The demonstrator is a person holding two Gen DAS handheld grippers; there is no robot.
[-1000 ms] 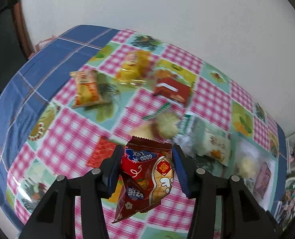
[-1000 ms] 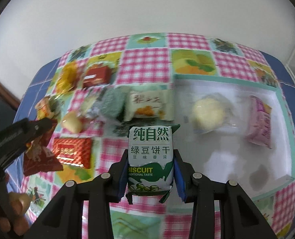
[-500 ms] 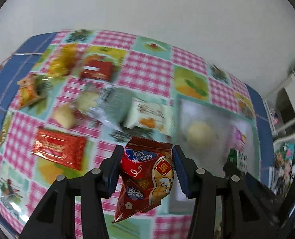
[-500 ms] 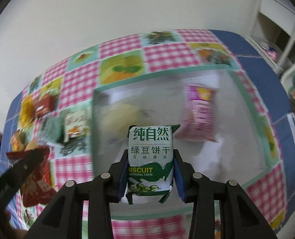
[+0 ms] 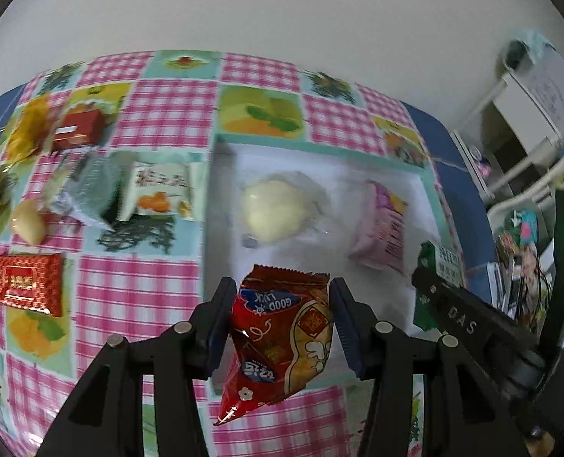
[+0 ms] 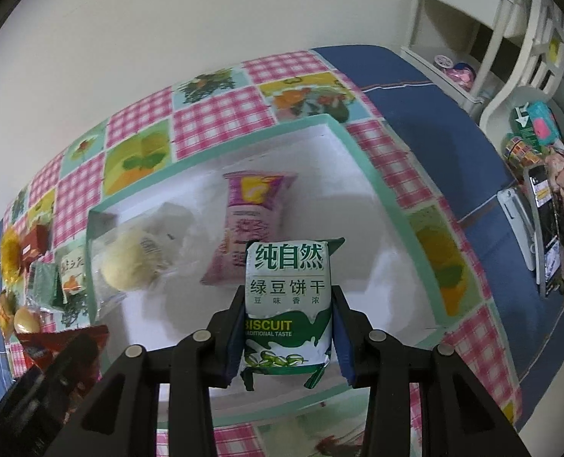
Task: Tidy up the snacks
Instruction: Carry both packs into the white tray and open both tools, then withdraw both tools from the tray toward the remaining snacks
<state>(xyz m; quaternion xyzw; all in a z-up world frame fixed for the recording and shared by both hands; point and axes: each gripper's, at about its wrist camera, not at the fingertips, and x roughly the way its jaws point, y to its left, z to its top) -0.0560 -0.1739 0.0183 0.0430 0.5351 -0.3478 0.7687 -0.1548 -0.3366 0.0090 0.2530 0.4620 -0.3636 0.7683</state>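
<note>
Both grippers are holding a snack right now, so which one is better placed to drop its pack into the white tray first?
Probably the right gripper: its green-and-white biscuit pack hangs over the bare floor of the white tray. The left gripper holds its red snack bag nearer the tray's front edge.

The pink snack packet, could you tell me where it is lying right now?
The pink snack packet lies inside the white tray, right of the round pale bun, just beyond the green biscuit pack in the right gripper.
</note>
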